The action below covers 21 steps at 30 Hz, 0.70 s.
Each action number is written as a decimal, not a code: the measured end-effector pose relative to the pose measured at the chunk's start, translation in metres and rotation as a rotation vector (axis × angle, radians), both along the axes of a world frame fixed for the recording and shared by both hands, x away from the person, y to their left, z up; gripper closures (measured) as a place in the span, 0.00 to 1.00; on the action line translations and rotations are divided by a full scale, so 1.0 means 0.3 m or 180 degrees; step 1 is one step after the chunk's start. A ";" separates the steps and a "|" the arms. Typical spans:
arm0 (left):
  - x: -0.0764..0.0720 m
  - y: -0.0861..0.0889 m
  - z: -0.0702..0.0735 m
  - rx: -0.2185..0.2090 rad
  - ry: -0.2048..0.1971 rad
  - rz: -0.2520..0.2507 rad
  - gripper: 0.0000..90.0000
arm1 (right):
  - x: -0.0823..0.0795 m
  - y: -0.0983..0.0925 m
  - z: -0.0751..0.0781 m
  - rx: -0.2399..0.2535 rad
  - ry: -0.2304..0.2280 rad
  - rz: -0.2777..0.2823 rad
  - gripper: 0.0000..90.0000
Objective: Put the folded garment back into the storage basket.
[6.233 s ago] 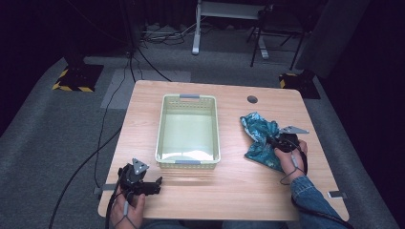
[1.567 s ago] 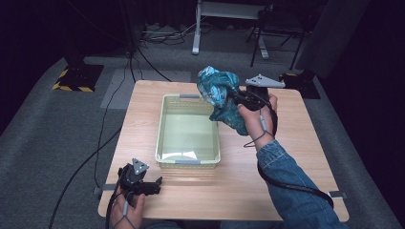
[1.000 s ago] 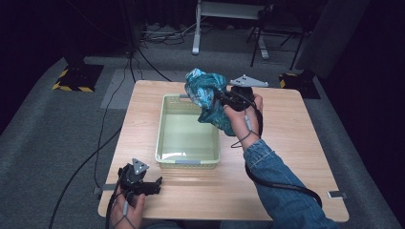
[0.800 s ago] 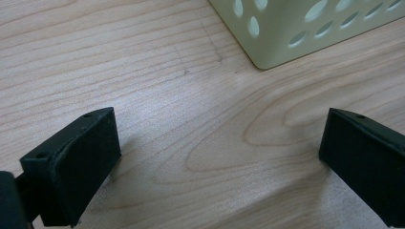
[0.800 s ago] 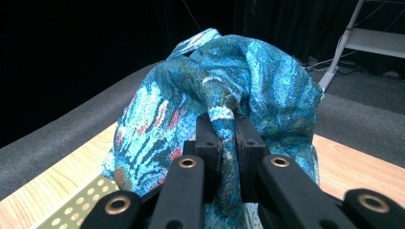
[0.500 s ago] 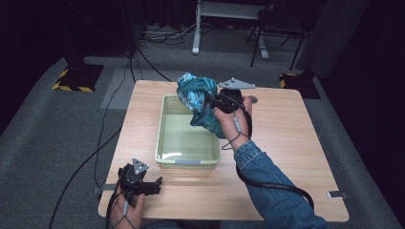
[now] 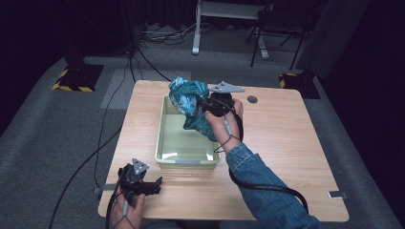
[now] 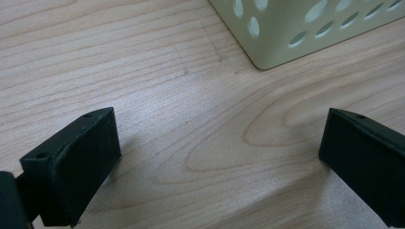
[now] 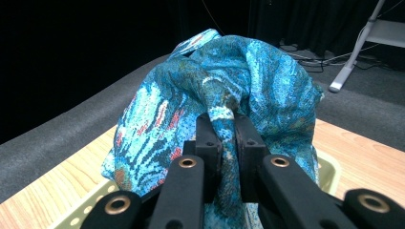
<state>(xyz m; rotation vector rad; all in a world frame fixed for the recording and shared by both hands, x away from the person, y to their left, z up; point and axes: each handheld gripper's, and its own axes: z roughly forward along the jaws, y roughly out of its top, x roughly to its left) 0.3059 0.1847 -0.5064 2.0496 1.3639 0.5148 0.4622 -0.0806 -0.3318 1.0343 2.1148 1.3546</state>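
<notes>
My right claw (image 7: 202, 106) pinches a bunched blue cloth (image 7: 187, 99), the jaws pressed together on a twist of the fabric, as I hold it above the far right corner of the green basket (image 7: 164, 153) that stands in the middle of the worktop (image 7: 286, 143). The bundle hangs partly over the basket's far rim, and its lower tail drops inside along the right wall.

To do this step well, I judge the cloth should come further over the middle of the basket before I let go, so that no fold drapes over the rim; lowering it until the tail settles on the floor of the basket, and only then parting the jaws, should keep it from catching on the claw.

My right forearm, in a denim sleeve (image 7: 267, 191), reaches from the near edge diagonally across the worktop, the wrist bent so the claw points left, roughly level. My left claw (image 7: 154, 185) rests near the near left corner, jaws spread wide and empty, with the basket's near corner (image 8: 267, 52) just ahead of it.
</notes>
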 end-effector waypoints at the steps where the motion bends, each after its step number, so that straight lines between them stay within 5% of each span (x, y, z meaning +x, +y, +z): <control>1: 0.000 0.000 0.000 0.0001 0.0004 -0.0002 0.00 | 0.000 0.004 -0.003 0.0001 0.0007 0.0006 0.93; 21: 0.000 0.000 0.001 0.0002 0.0007 0.0000 0.00 | 0.015 0.062 -0.086 0.0010 0.0190 0.0030 0.93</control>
